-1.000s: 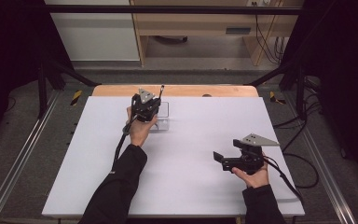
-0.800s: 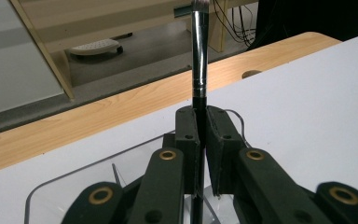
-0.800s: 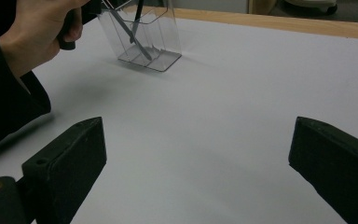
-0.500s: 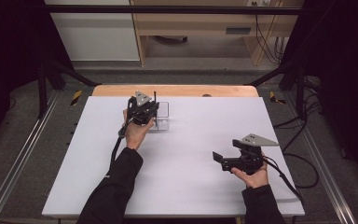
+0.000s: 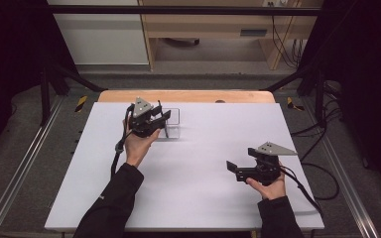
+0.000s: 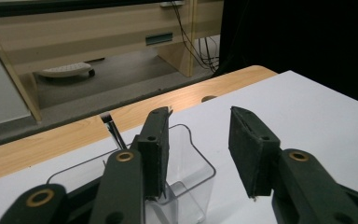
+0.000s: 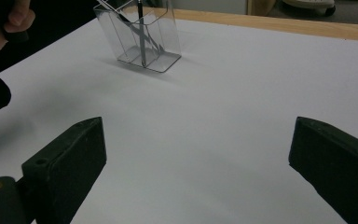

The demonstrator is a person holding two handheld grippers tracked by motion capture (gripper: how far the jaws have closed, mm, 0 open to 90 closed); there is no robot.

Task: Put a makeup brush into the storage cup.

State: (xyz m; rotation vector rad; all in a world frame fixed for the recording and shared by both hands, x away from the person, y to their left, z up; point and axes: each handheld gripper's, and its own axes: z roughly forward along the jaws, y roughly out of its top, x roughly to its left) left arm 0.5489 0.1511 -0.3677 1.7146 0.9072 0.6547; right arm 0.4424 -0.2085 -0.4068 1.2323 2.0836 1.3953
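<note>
Left gripper (image 5: 159, 118) above the clear holder (image 5: 172, 124) near the table's (image 5: 203, 198) far edge, jaws just opening, nothing between them. Dark pen (image 7: 141, 32) upright inside the holder. Right gripper (image 5: 231, 167) wide open, empty, well apart at the near right.

High overhead, two close jaw-level views

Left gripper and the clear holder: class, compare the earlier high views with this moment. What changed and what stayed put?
The left gripper has just been opening its jaws, with nothing between them, and has drawn slightly back from the clear holder, where the pens stand. The right gripper stayed open in place; the holder has not moved.
</note>
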